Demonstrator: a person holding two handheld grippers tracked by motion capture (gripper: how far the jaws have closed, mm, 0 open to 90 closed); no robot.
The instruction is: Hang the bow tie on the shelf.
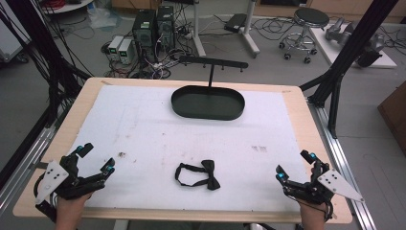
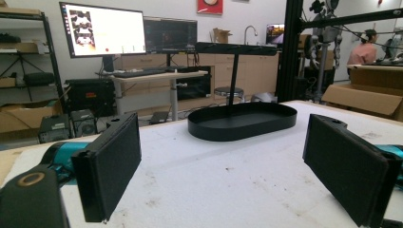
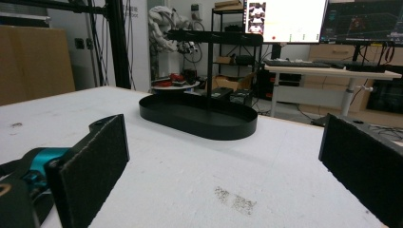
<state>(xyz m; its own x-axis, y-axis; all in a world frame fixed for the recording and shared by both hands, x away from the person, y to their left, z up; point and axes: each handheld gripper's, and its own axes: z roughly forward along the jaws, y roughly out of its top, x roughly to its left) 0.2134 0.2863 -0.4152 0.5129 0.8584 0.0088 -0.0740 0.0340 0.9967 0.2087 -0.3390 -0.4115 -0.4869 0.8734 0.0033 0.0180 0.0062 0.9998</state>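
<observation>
A black bow tie (image 1: 198,174) with its looped strap lies flat on the white mat near the front middle. Behind it stands a black oval tray (image 1: 208,102) (image 2: 242,119) (image 3: 199,115) with an upright post and a crossbar (image 1: 213,61) carrying small pegs. My left gripper (image 1: 97,158) (image 2: 216,171) rests at the front left corner, open, nothing between its pads. At the front right, my right gripper (image 1: 294,164) (image 3: 223,168) is open too and holds nothing. Both point toward the tray.
The white mat (image 1: 143,129) covers a wooden table (image 1: 91,93); it carries faint dark smudges (image 1: 259,148). Beyond the far edge are computer boxes (image 1: 153,26), cables and a stool (image 1: 306,28) on the floor. A black frame post (image 1: 352,52) rises at the right.
</observation>
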